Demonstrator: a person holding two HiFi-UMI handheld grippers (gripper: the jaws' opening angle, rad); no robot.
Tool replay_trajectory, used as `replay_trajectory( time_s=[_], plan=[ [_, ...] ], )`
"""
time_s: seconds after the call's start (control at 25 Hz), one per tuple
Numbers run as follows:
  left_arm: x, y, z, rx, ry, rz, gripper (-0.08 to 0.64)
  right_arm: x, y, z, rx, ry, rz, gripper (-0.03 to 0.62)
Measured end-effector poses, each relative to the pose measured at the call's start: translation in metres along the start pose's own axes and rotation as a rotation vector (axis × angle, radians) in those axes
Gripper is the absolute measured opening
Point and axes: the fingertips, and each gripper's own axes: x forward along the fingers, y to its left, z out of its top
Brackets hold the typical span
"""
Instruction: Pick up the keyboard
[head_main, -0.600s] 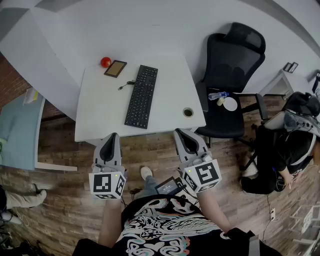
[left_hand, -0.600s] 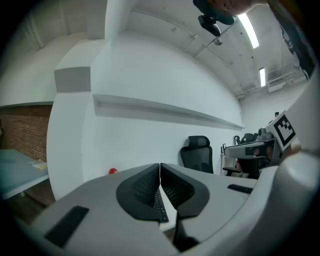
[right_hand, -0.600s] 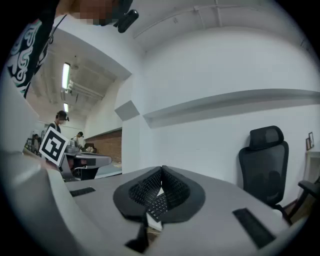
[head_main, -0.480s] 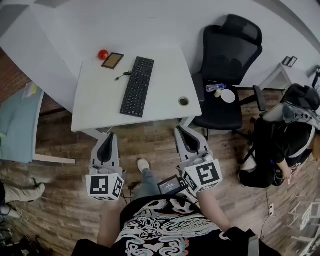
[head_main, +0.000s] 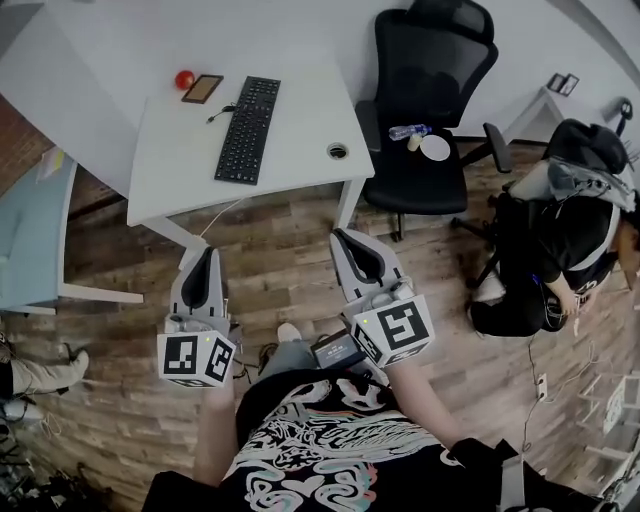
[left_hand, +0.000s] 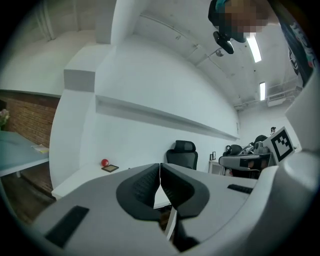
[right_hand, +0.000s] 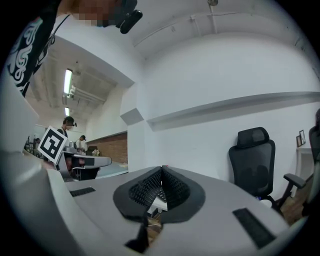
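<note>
Head view: flat black plastic keyboard (head_main: 248, 130) lies on the white desk (head_main: 300, 160), well apart from left gripper (head_main: 205, 256) and right gripper (head_main: 345, 240); step judged as approach, not yet at the desk. Left gripper view: jaws pressed together, empty; right gripper view: likewise closed, empty; next move calls for reaching the desk and parting jaws.

We see a black keyboard (head_main: 248, 116), a white surface (head_main: 300, 150), a red ball (head_main: 184, 79) and what may be a brown, dark-framed tablet (head_main: 203, 88). The chair (head_main: 425, 60) is black, the floor (head_main: 280, 250) brown wood-plank. Our left hand-held gripper (head_main: 205, 252) and right hand-held gripper (head_main: 346, 238) are grey with black-and-white square markers.
</note>
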Motion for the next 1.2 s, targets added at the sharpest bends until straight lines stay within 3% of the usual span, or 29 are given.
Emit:
replay_trajectory(
  time_s=[0.32, 0.8, 1.2],
  plan=[
    [-0.002, -0.005, 0.01, 0.033, -0.019, 0.046, 0.02, -0.01, -0.01, -0.002, 0.069, -0.004, 0.002, 0.029],
    [-0.006, 0.015, 0.004, 0.023, -0.005, 0.105, 0.02, 0.003, -0.015, -0.005, 0.041, 0.021, -0.01, 0.029],
    [0.048, 0.049, -0.003, 0.019, 0.021, 0.081, 0.02, 0.058, -0.031, -0.012, 0.023, 0.047, -0.035, 0.029]
  ],
)
